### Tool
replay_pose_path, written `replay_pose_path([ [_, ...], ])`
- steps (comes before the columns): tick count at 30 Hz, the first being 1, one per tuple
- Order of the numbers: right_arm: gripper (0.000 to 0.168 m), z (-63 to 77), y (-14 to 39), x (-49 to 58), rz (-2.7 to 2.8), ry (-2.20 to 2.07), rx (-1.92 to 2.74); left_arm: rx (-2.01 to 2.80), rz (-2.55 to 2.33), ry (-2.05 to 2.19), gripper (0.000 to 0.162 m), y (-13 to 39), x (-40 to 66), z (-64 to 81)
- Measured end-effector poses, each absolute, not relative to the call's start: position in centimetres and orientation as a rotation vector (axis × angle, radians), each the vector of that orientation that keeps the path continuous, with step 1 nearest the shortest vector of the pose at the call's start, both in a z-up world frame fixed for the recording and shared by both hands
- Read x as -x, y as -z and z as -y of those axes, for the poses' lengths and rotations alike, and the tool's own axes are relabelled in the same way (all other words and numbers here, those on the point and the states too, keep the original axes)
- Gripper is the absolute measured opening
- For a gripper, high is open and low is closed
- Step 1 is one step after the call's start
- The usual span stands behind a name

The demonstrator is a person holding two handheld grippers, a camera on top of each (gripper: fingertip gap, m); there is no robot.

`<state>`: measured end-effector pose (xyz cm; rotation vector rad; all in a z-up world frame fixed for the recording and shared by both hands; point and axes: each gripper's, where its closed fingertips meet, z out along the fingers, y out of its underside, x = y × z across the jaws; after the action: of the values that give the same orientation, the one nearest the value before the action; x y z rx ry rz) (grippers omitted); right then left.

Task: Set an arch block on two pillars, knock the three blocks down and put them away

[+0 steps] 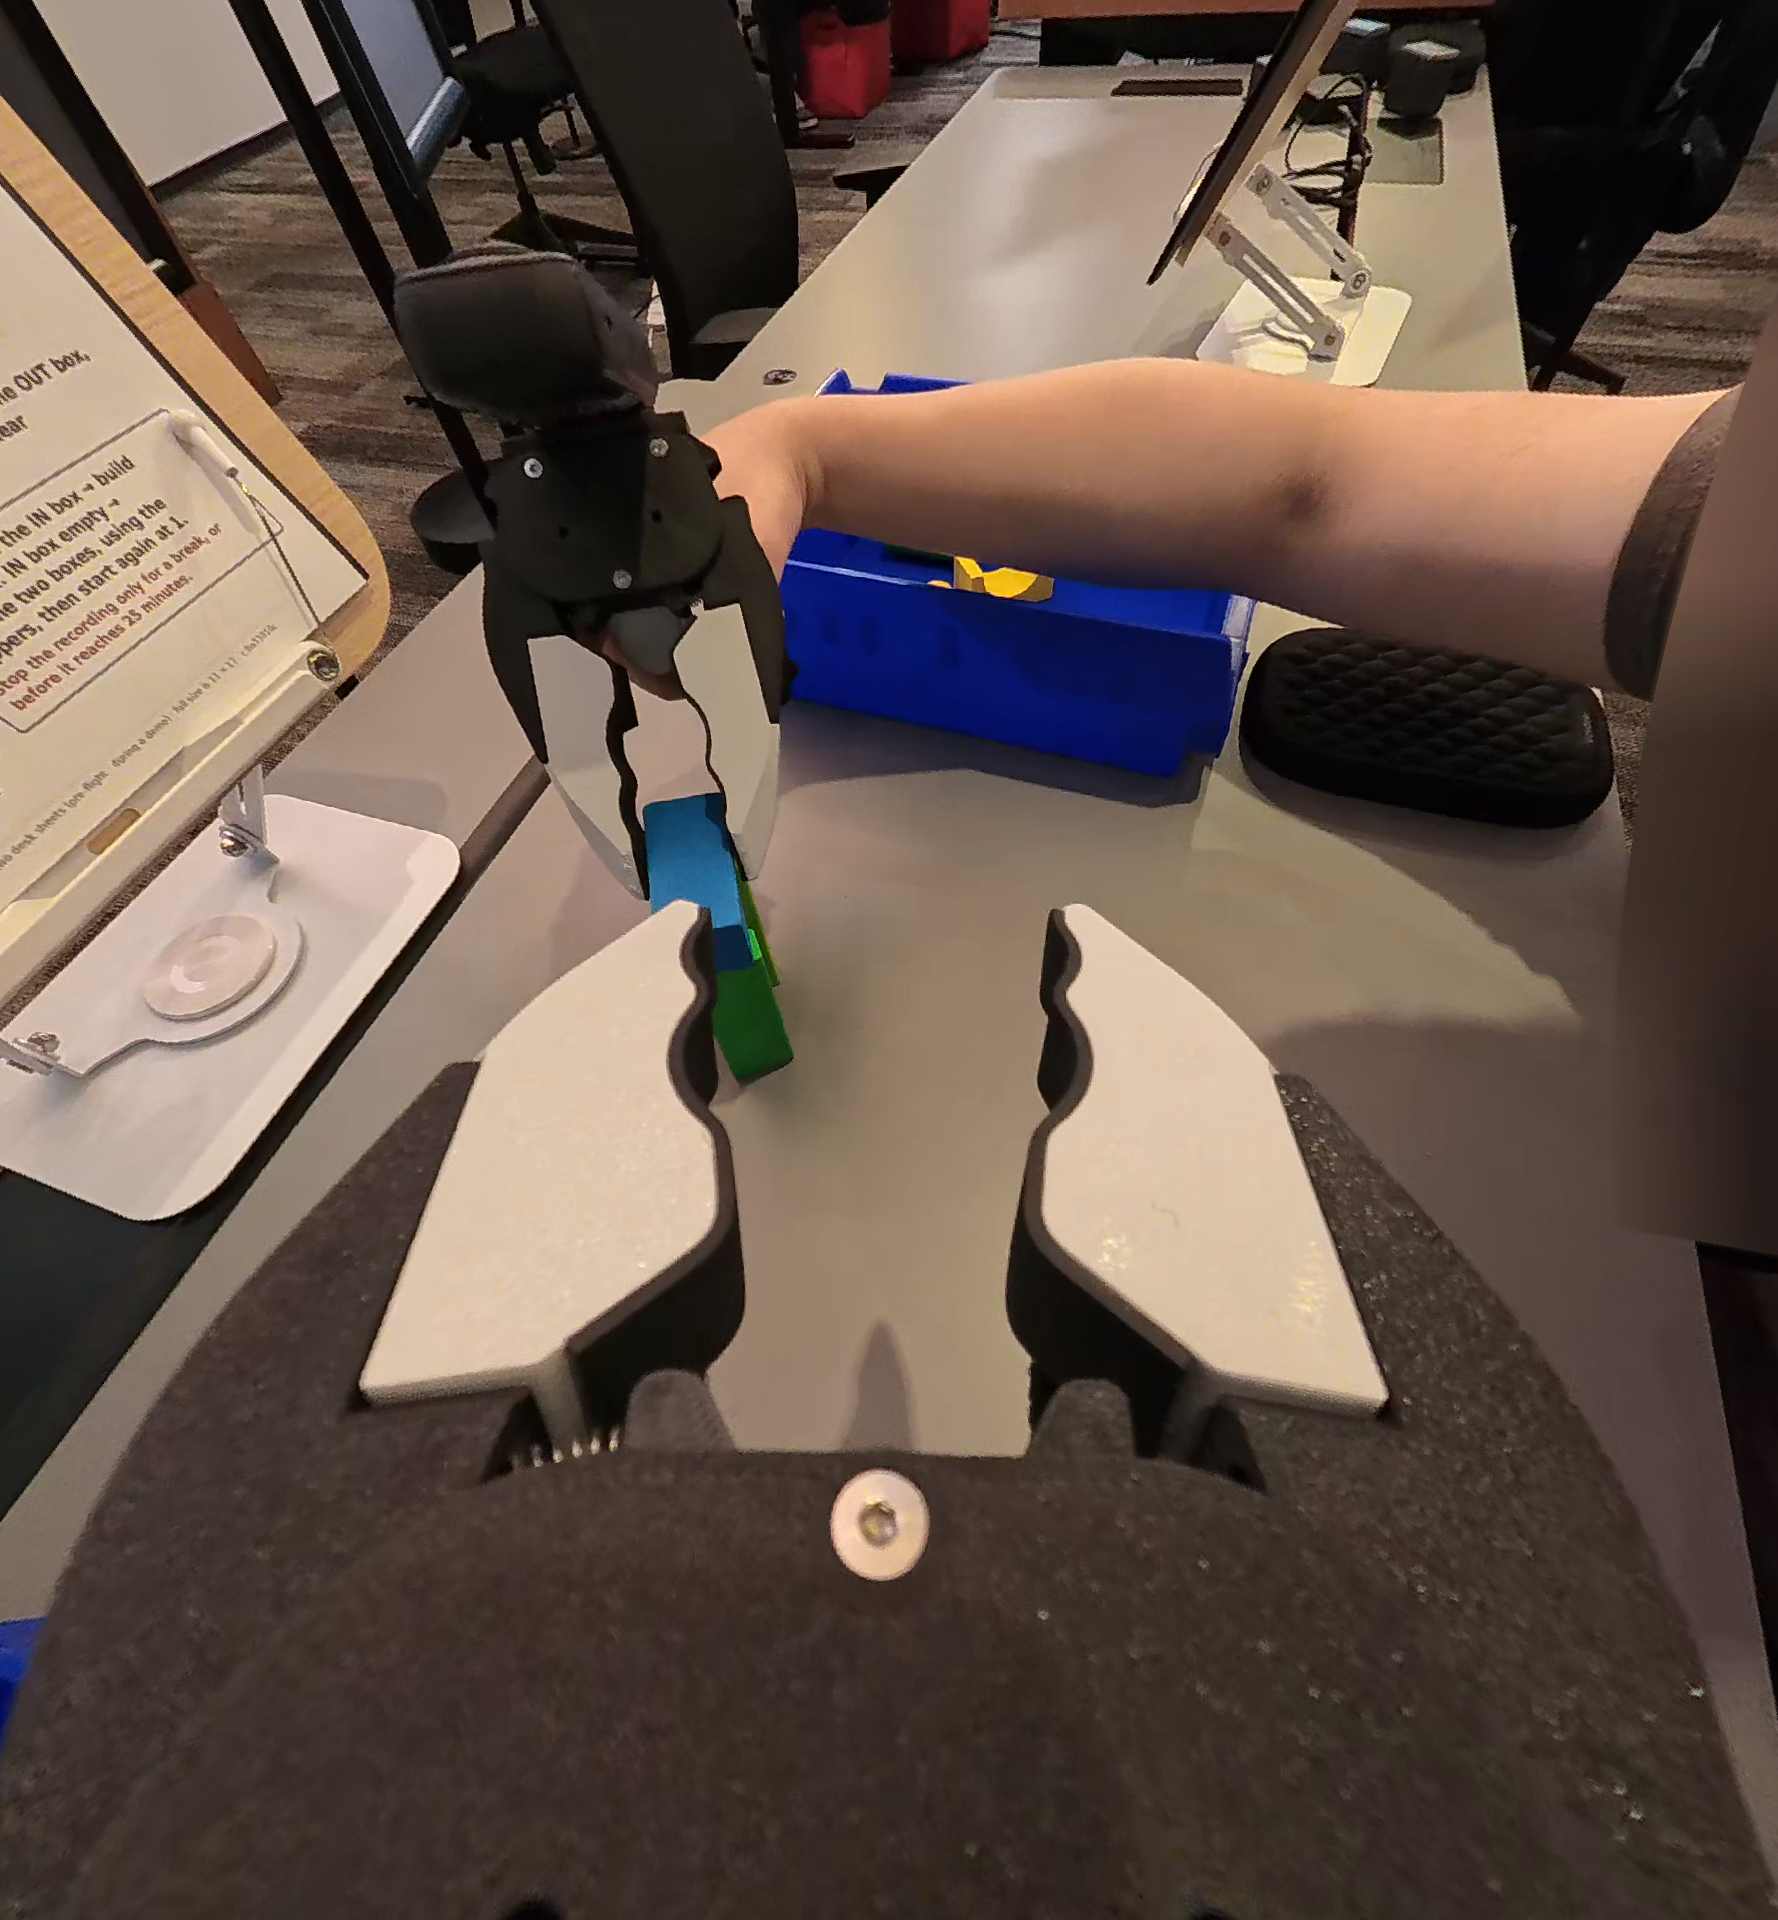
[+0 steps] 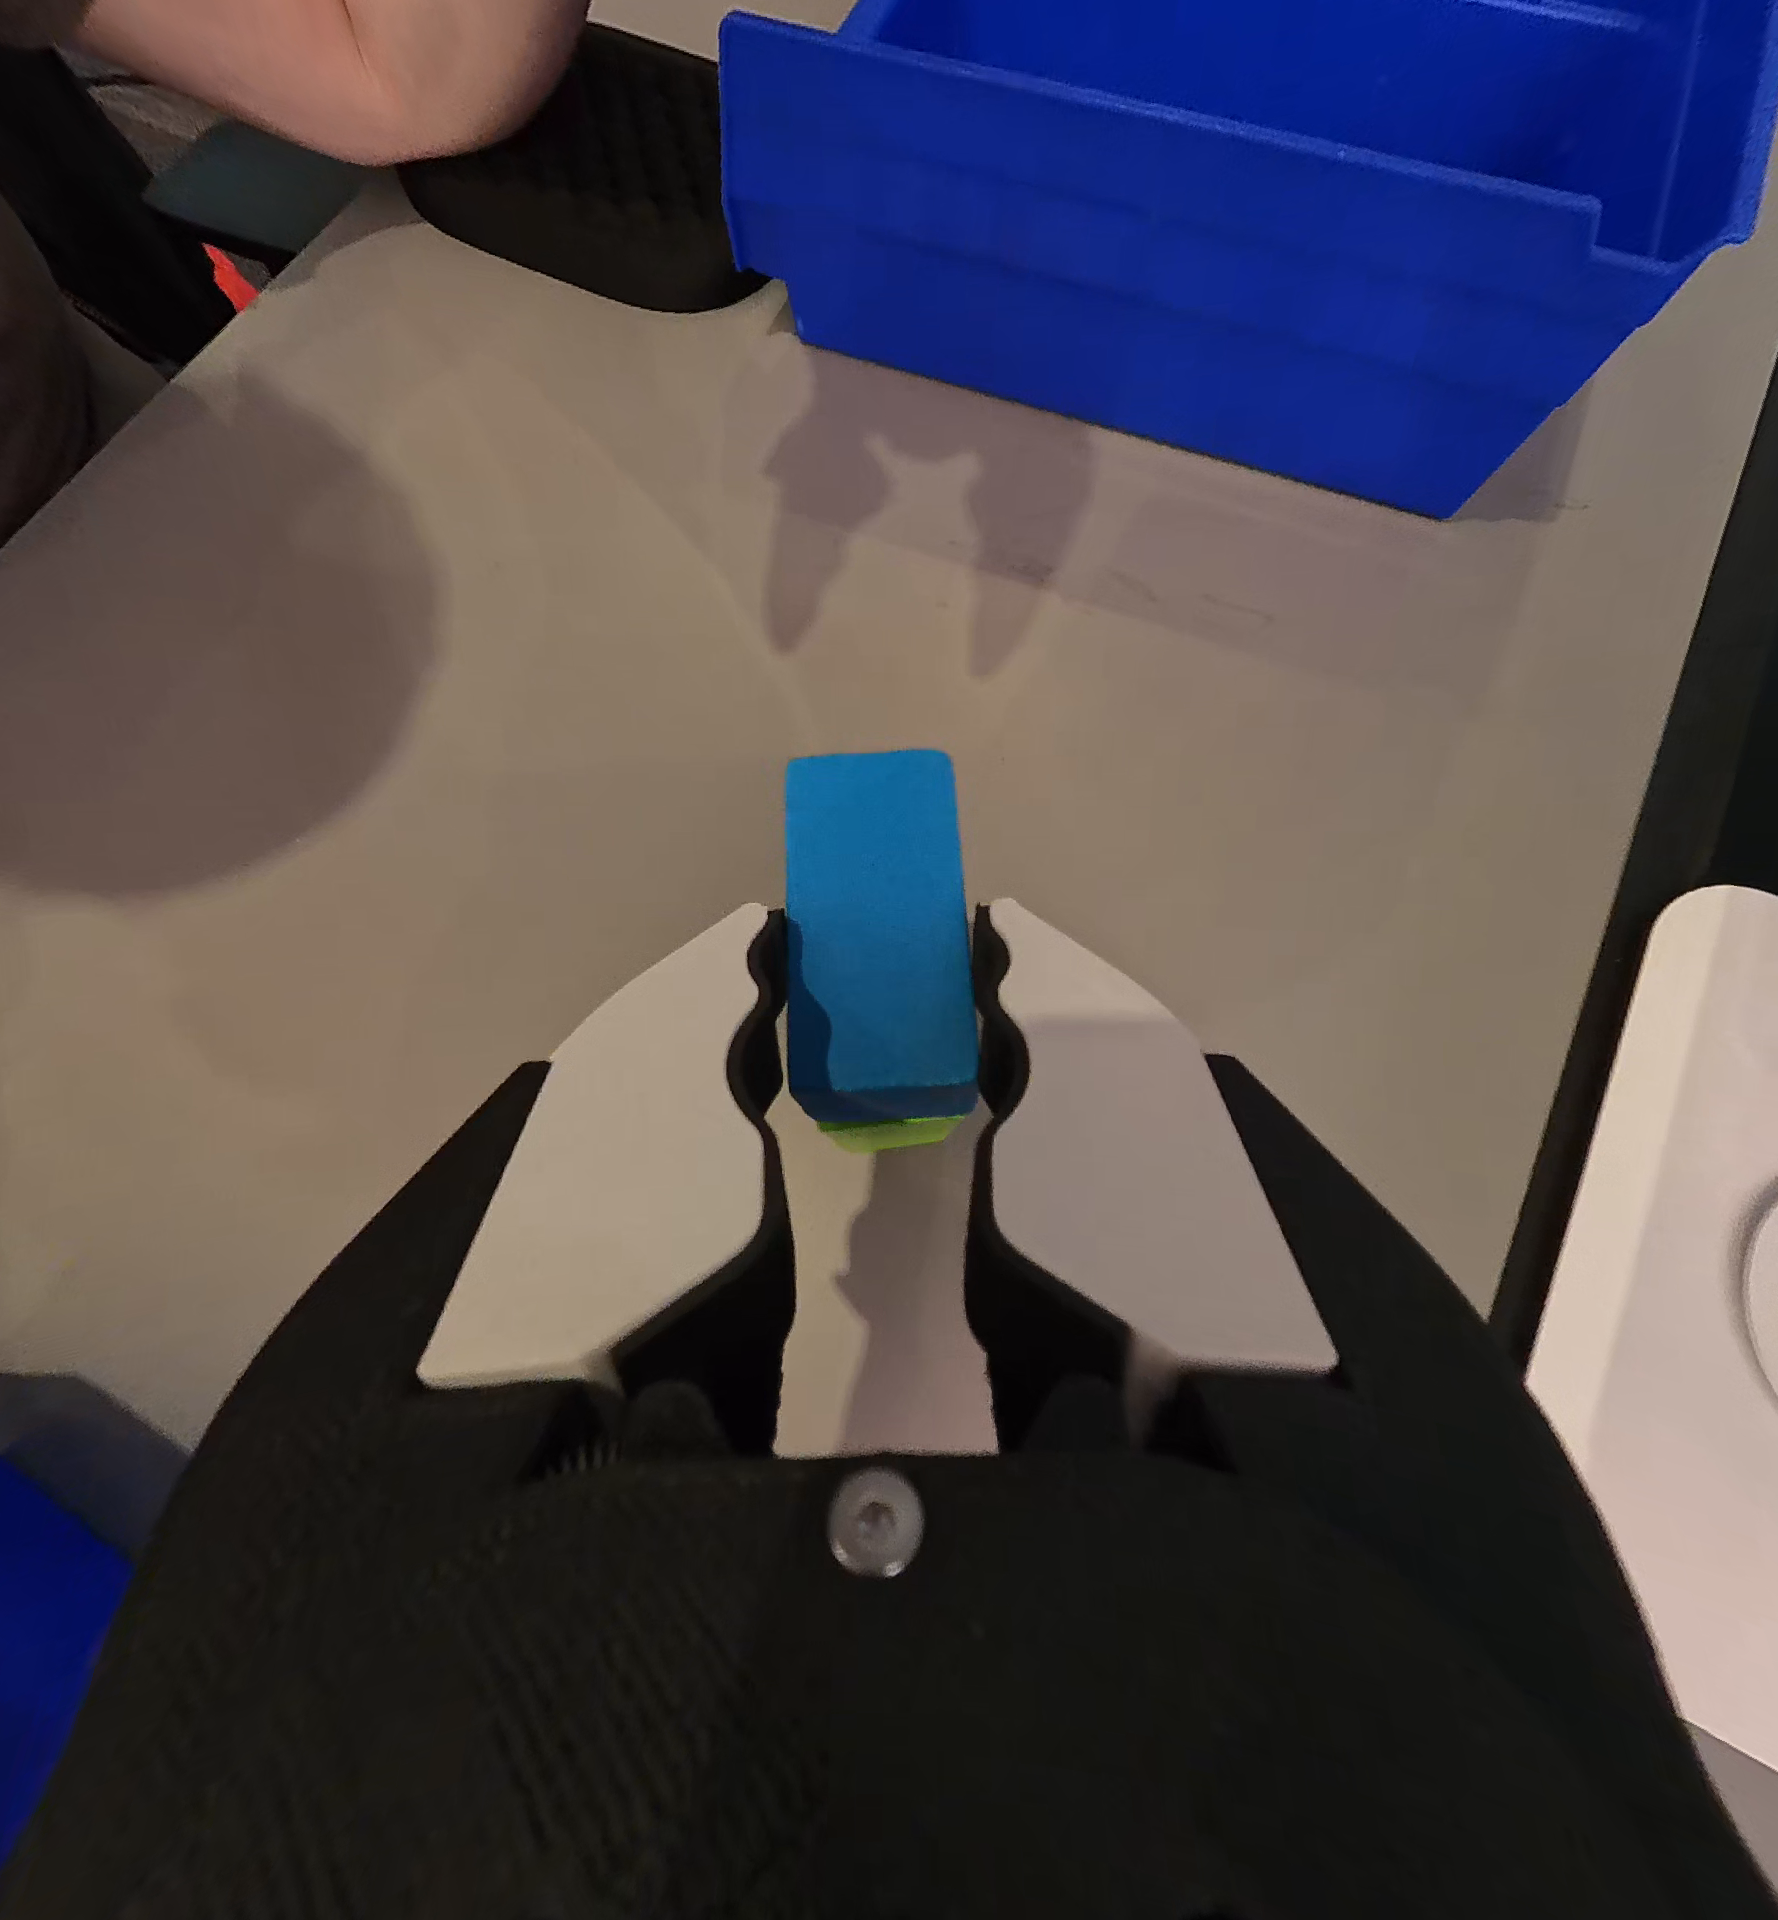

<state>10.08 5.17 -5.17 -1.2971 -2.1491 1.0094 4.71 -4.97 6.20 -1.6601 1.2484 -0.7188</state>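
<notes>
A blue arch block (image 2: 872, 925) rests on top of green pillar blocks (image 1: 752, 1023) on the grey table. In the right wrist view only a green edge (image 2: 885, 1136) shows under it. My right gripper (image 2: 880, 920) is shut on the blue arch block, with both pads against its sides. In the left wrist view it (image 1: 696, 878) reaches down from above onto the block (image 1: 693, 862). My left gripper (image 1: 880, 935) is open and empty, low over the table, with its left fingertip (image 1: 693, 935) close beside the green blocks.
A blue bin (image 1: 1010, 665) with a yellow block (image 1: 999, 582) stands behind the stack, under the person's forearm. Another blue bin (image 2: 1176, 260) is at the far side. There is a black wrist pad (image 1: 1425, 727) at the right. A sign on a white stand (image 1: 199, 997) is at the left. Tip to tip, the grippers are about 15 cm apart.
</notes>
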Motion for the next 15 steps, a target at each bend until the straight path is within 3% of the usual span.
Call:
replay_pose_path([
  [15,0.038,-5.36,5.21,-10.26,2.149,-0.988,1.285,1.682,-1.275,0.707,0.061,-5.55,-4.86,5.09],
])
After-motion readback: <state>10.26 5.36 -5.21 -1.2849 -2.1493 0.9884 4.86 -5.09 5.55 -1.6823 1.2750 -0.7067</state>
